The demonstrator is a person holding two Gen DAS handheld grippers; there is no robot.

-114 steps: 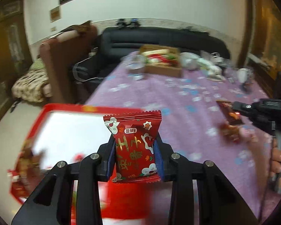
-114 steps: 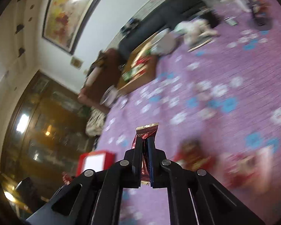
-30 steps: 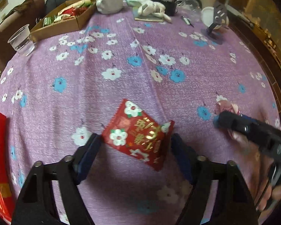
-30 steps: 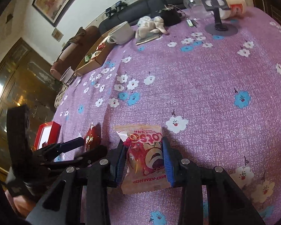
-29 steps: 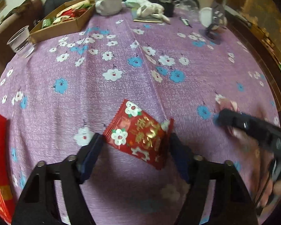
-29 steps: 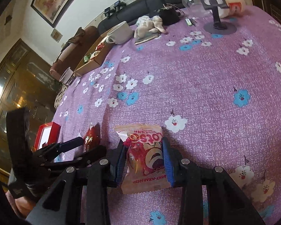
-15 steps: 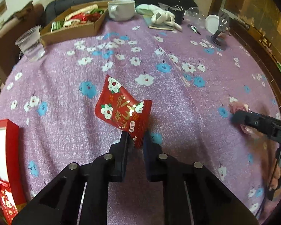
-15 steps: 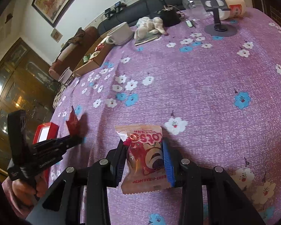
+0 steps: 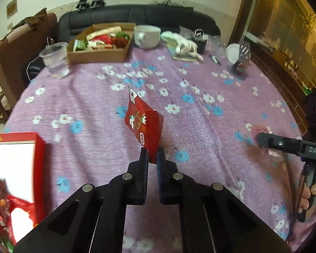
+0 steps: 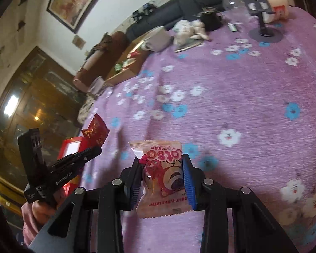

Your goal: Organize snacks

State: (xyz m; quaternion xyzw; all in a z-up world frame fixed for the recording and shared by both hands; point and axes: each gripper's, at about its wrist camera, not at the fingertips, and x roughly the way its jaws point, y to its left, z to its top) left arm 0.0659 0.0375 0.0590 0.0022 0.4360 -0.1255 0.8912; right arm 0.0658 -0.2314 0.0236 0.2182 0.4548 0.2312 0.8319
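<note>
Red snack packet (image 9: 144, 123) up off the purple flowered tablecloth (image 9: 200, 109), pinched by its bottom corner in my left gripper (image 9: 152, 158), tilting away. Red box (image 9: 16, 172) sits low to my left at the table edge. My right gripper (image 10: 162, 175) clamps the pink Lotso packet (image 10: 161, 175) by its sides, right at the cloth.

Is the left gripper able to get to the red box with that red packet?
Probably yes: the left gripper holds the red packet off the table, and the red box sits close, nothing between.
</note>
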